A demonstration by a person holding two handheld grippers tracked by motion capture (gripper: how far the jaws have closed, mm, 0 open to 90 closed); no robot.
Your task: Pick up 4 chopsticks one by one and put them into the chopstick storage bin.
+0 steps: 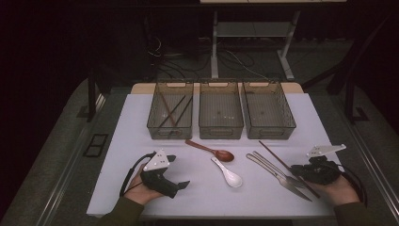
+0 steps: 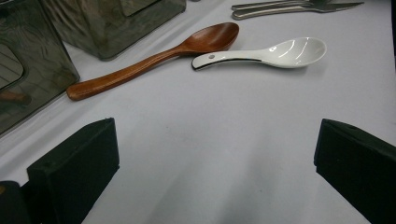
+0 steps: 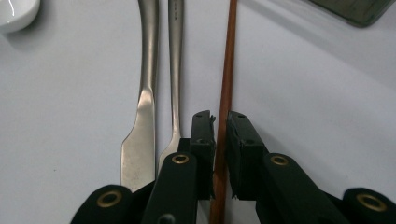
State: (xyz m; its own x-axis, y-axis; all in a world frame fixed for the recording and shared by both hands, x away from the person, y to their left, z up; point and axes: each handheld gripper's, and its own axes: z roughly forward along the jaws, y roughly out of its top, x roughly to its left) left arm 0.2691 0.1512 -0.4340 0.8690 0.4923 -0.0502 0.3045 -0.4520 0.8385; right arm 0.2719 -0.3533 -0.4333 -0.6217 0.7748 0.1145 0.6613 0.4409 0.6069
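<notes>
Right gripper view: my right gripper has its jaws clamped on a single brown chopstick lying on the white tabletop. The stick runs straight up between the two pads, and its near end is cut off at the bottom edge. Just left of it lie a steel fork and a steel knife, side by side. The fork's tines are hidden behind my left jaw and the knife's tip behind the gripper body. There is small stamped writing on the fork's handle, too tiny to read. A white rim at the top left corner is the ceramic spoon, mostly out of frame.

In the high view, my right gripper sits at the near right of the tabletop, covering the chopstick's lower part. My left gripper rests at the near left with its jaws wide apart and nothing between them; ahead of it lie a wooden spoon and the white ceramic spoon, close together.

Three smoky translucent bins stand in a row at the far side. The left bin holds a few dark sticks lying crossed. The middle bin and the right bin show only their dotted floors, though the dim light makes that hard to judge.
</notes>
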